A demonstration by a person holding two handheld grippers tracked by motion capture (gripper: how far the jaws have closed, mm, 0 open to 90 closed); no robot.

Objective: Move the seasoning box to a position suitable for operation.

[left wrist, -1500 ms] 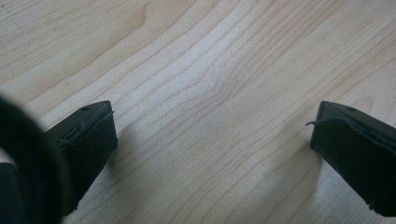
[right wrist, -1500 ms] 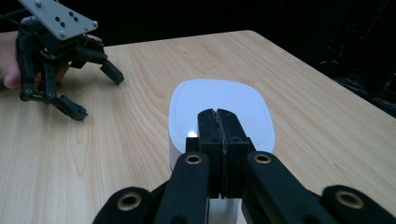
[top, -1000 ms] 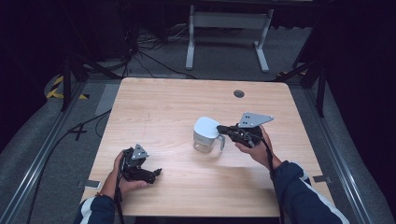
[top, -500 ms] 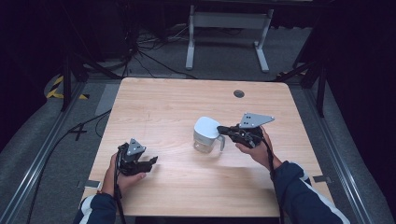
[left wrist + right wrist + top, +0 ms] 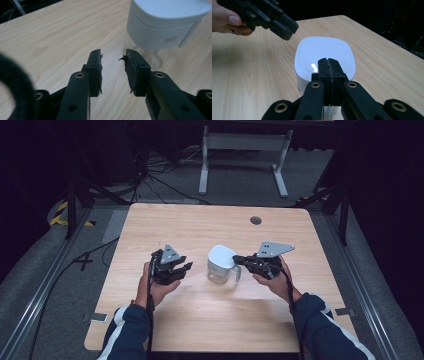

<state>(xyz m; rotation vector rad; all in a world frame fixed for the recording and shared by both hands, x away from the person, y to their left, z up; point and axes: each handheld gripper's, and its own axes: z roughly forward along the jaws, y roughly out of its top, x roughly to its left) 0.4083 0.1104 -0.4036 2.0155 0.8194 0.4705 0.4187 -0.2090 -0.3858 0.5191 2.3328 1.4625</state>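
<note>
A small clear jug [image 5: 220, 262] with a white lid stands mid-table; its lid also shows in the left gripper view [image 5: 165, 22] and the right gripper view [image 5: 324, 53]. My right gripper [image 5: 236, 260] reaches it from the right, its jaws pressed together [image 5: 328, 61] over the lid's near edge, with the white handle [image 5: 239, 272] pinched low between them. My left gripper [image 5: 186, 268] hovers just left of the jug, open [image 5: 113, 56], with nothing between its pads. It also appears at the top left of the right gripper view [image 5: 284, 27].
The wooden table [image 5: 200, 225] has a round cable hole [image 5: 255, 220] near its back edge. Behind the table, a metal stand [image 5: 245, 150] and cables lie on the dark floor. Bare wood surrounds the jug on all sides.
My left gripper has travelled from the front left of the table up and to the right, ending close beside the jug. The right gripper and jug have stayed put.
</note>
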